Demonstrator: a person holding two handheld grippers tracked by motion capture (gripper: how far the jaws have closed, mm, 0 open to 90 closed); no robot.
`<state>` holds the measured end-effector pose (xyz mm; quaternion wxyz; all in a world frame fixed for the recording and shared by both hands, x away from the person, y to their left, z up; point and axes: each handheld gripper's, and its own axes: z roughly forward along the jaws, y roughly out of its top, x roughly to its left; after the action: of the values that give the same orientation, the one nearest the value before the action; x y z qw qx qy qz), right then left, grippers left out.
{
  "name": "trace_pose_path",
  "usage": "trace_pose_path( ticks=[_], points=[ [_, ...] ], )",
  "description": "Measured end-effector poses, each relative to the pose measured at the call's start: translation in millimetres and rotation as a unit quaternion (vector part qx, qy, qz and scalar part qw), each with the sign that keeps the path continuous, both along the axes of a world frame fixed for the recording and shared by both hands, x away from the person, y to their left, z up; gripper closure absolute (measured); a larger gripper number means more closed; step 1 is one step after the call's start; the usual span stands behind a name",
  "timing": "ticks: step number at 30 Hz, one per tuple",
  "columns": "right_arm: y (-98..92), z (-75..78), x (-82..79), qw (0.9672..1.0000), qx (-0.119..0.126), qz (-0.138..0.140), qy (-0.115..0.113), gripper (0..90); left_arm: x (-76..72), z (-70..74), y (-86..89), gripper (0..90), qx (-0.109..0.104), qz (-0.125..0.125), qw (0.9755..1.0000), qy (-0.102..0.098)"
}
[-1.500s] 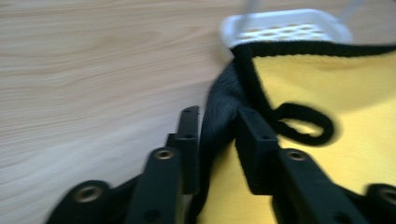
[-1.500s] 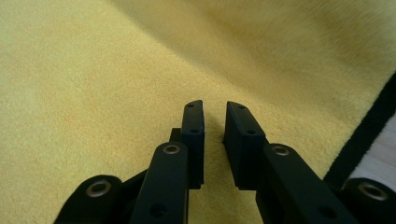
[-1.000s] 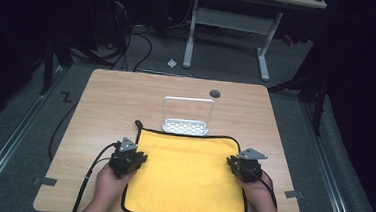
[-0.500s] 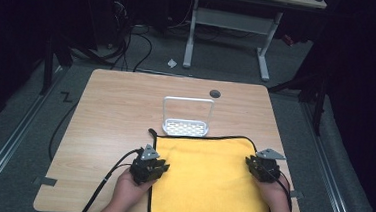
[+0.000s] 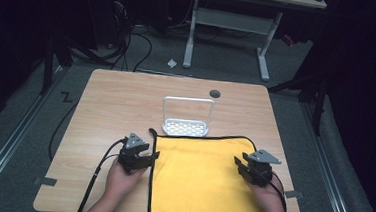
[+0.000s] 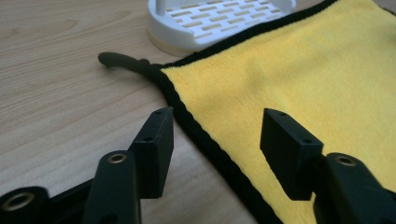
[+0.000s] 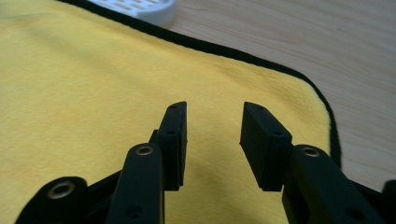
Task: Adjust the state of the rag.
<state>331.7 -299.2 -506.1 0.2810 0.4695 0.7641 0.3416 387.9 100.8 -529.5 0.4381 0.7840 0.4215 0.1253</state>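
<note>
Grippers, left and right, jaws just opened and empty at mid-frame edges of flat yellow cloth; release step apparently done, re-gripping likely next.

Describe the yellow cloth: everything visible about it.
The cloth is a yellow, fuzzy square with black edging and a black loop at its far left corner. It lies flat on the table, its near edge at the table's front. Its far edge meets the white rack. The left claw and right claw, both open, sit at its sides.
</note>
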Motion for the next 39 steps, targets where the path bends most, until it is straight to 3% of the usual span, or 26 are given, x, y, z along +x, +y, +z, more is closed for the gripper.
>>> trace_pose_path(
  ticks=[4,14,18,21,26,29,34,39],
  points=[
    [14.8,1.3,-6.4,0.9995,-0.015,0.023,-0.015,55.7,14.8,-1.3,-9.6,44.6,0.032,0.006,0.9995,0.000],
    [32.8,2.8,-13.2,0.9975,-0.025,0.062,-0.022,51.7,43.5,-0.6,-24.6,42.4,0.050,0.016,0.9984,0.023],
    [36.9,0.8,-13.5,0.9969,-0.028,0.072,-0.017,50.6,46.6,-2.6,-28.5,42.5,0.062,0.023,0.9978,0.009],
    [39.1,1.5,-14.0,0.9968,-0.023,0.075,-0.018,49.4,43.3,-4.4,-32.6,47.3,0.082,0.025,0.9962,-0.010],
    [49.0,5.9,-18.4,0.9959,-0.004,0.089,-0.019,46.2,38.2,-6.3,-34.2,65.3,0.071,0.008,0.9972,-0.022],
    [64.5,8.7,-23.0,0.9937,0.004,0.109,-0.025,44.1,39.7,-6.3,-31.3,78.0,0.057,0.000,0.9983,-0.012],
    [95.6,9.7,-30.6,0.9887,0.002,0.147,-0.027,41.3,46.3,-7.6,-20.6,81.8,0.002,0.000,0.9996,0.027],
    [127.4,5.0,-32.6,0.9834,0.011,0.181,-0.004,38.4,48.6,-8.3,-16.4,81.3,-0.017,0.001,0.9989,0.043]
  ],
)
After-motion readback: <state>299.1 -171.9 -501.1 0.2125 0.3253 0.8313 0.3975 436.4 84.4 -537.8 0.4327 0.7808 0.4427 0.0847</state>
